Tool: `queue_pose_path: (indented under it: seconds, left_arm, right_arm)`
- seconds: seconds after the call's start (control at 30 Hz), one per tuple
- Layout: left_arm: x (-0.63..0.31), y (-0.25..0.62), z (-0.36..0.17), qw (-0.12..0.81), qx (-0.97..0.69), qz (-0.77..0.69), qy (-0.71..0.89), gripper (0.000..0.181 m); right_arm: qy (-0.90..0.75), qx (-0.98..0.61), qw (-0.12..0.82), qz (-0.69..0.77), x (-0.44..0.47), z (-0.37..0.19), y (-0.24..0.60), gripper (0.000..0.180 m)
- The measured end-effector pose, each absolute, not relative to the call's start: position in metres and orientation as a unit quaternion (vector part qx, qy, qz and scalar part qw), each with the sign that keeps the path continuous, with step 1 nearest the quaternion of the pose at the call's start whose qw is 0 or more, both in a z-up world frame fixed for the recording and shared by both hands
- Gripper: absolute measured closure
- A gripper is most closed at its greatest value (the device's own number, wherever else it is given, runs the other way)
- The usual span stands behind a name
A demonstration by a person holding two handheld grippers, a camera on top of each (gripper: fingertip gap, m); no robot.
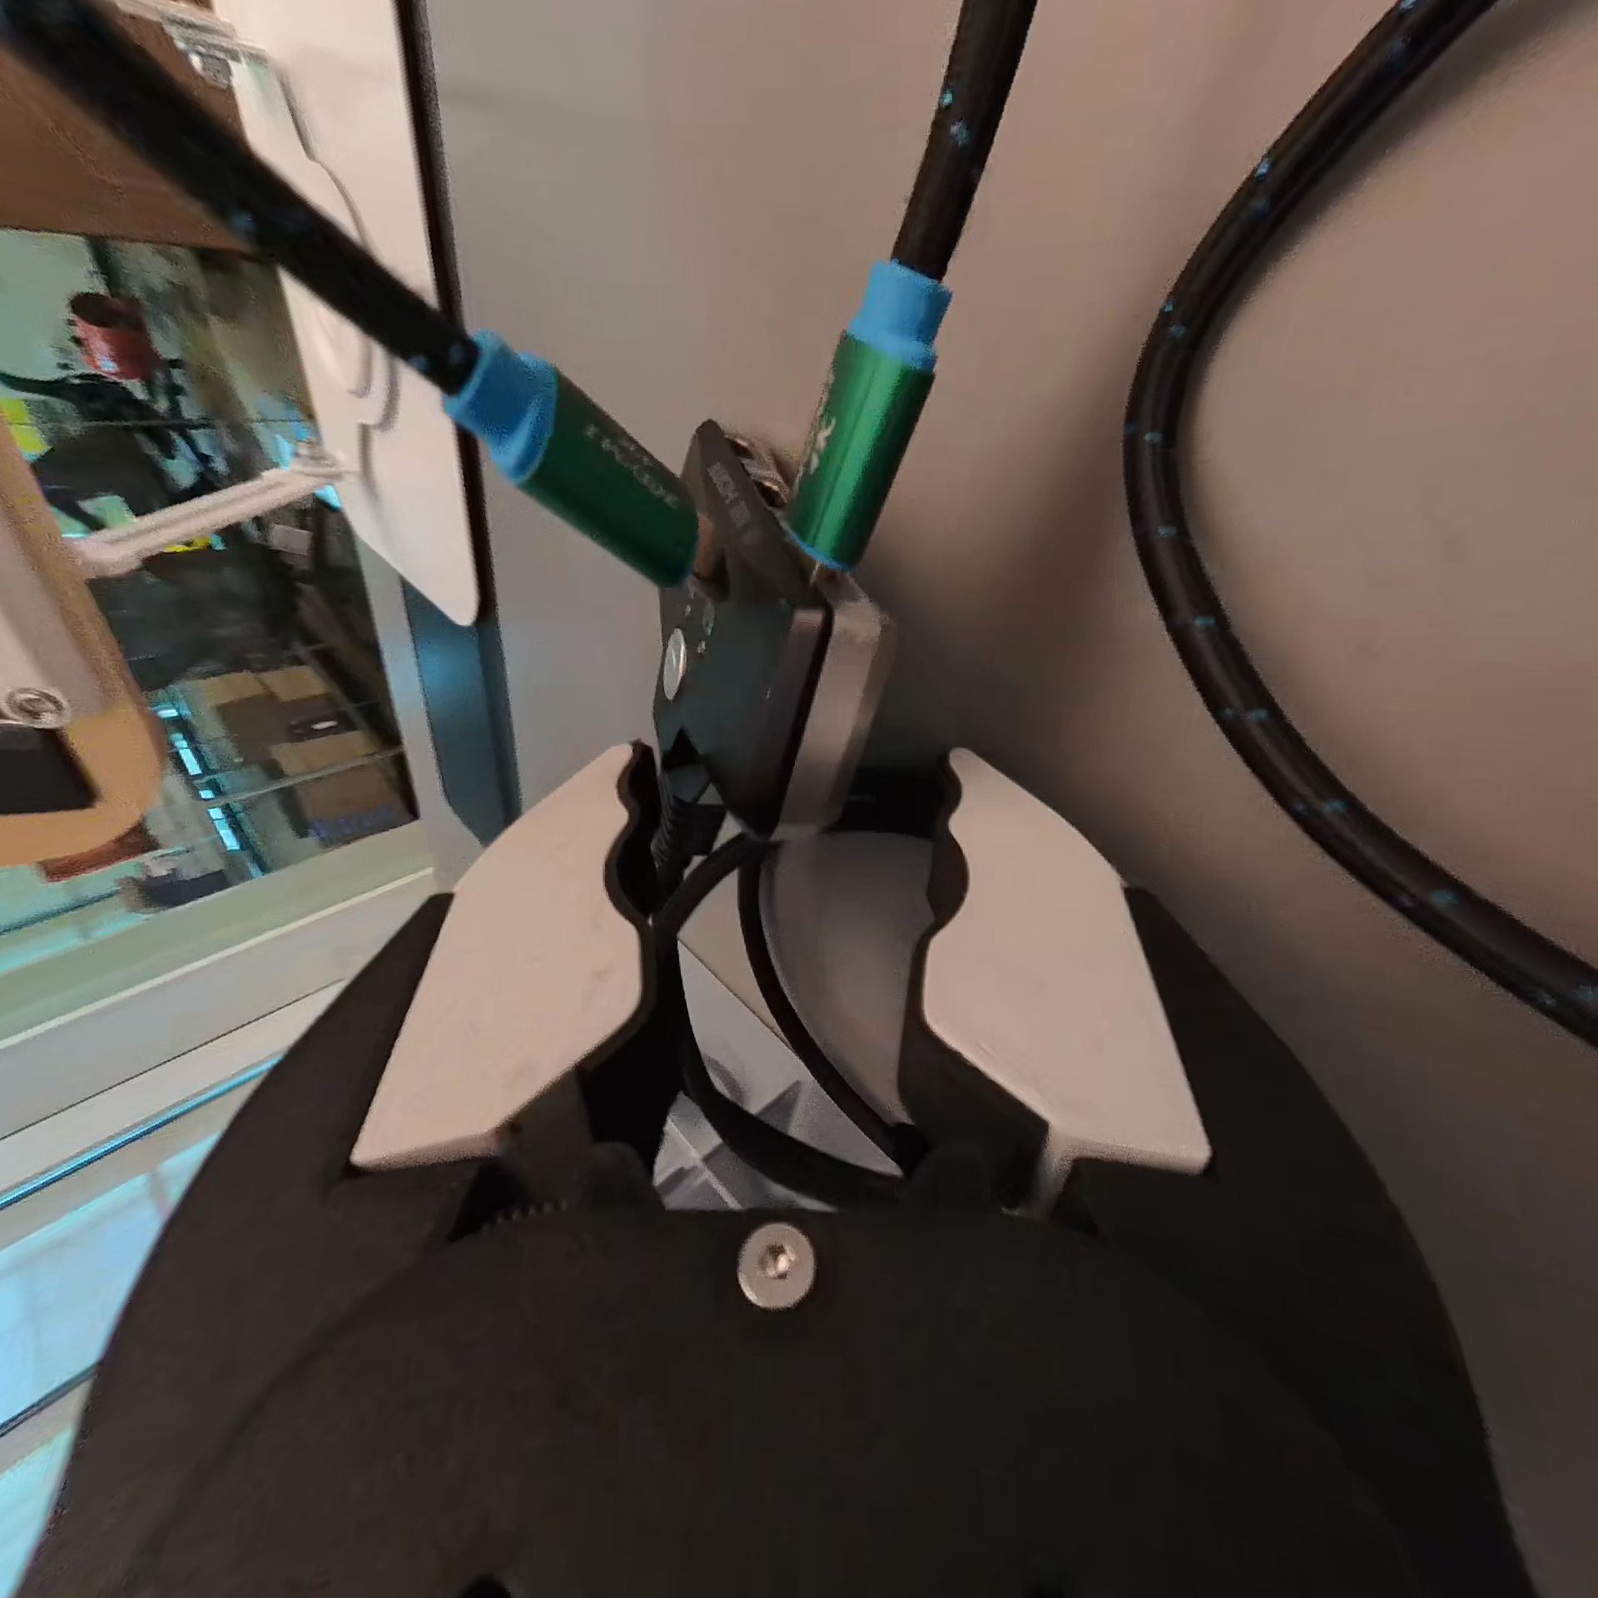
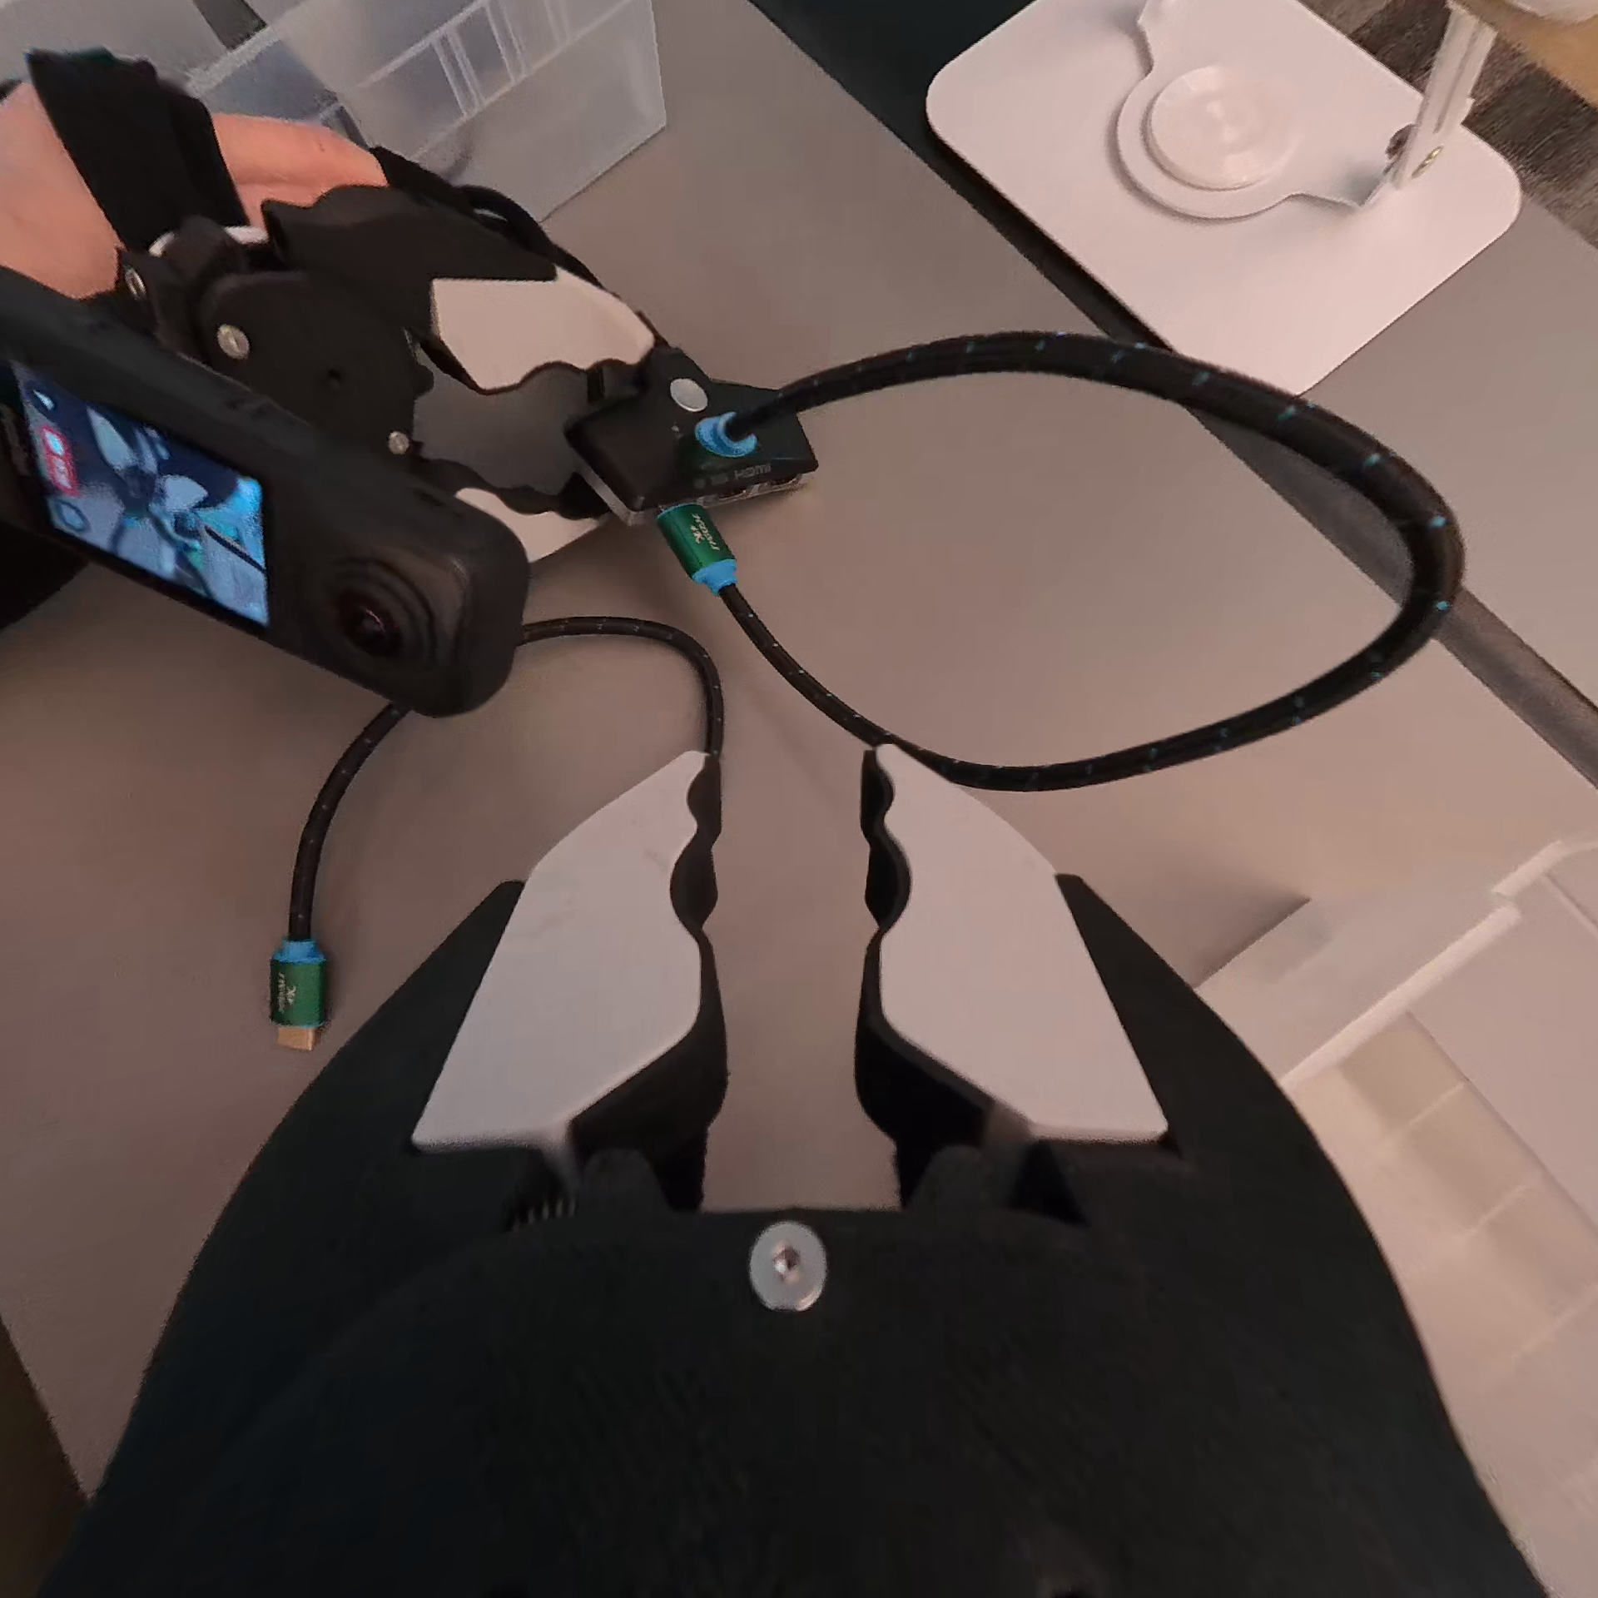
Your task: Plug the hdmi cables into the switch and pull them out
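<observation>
**Switch on tabletop, two plugs seated**

Lying on grey tabletop [image 2: 994, 605]: black switch [image 2: 692, 441], two green HDMI plugs [image 1: 852, 450] sitting in it. Left tongs [image 1: 787, 778] spread, flanking its near end. Right tongs [image 2: 789, 761] spread, hovering empty. Trailing nearby: looped cable [image 2: 1297, 484], loose plug [image 2: 298, 994]. Standing beyond: white stand base [image 2: 1228, 173], clear bin [image 2: 484, 78].

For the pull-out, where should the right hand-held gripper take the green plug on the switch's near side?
Probably the green metal shell, fingers closing across its width, approaching from the cable side in line with the plug. It lies low on the table, pointing away from the switch, which the left hand-held gripper steadies.
</observation>
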State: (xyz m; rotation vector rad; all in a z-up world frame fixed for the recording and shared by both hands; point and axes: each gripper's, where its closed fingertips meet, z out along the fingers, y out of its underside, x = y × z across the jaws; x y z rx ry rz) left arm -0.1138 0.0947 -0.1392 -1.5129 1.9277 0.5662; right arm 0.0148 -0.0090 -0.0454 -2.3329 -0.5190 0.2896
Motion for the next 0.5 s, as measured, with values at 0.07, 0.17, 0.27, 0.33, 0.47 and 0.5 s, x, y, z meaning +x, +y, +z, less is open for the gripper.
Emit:
queue_pose_path:
  seconds: [0.07, 0.17, 0.27, 0.33, 0.47, 0.5]
  left_arm:
    - [-0.116, 0.088, -0.132, 0.304, -0.58, 0.193, 0.731, 0.112]
    - [-0.119, 0.08, -0.115, 0.313, -0.59, 0.164, 0.726, 0.112]
    - [-0.122, 0.071, -0.099, 0.317, -0.601, 0.127, 0.723, 0.113]
    - [-0.127, 0.069, -0.087, 0.328, -0.606, 0.118, 0.715, 0.112]
    - [-0.137, 0.066, -0.059, 0.353, -0.613, 0.091, 0.701, 0.114]
    - [-0.14, 0.066, -0.052, 0.358, -0.616, 0.086, 0.696, 0.115]
  right_arm:
    - [-0.205, -0.905, 0.353, 0.121, 0.011, -0.047, -0.01, 0.148]
    - [-0.21, -0.906, 0.346, 0.124, 0.007, -0.049, -0.011, 0.148]
    - [-0.217, -0.912, 0.323, 0.131, 0.002, -0.057, -0.015, 0.148]
    - [-0.222, -0.921, 0.284, 0.147, -0.005, -0.067, -0.023, 0.148]
    - [-0.24, -0.941, 0.17, 0.167, -0.017, -0.097, -0.051, 0.153]
    - [-0.245, -0.945, 0.135, 0.168, -0.019, -0.106, -0.06, 0.153]
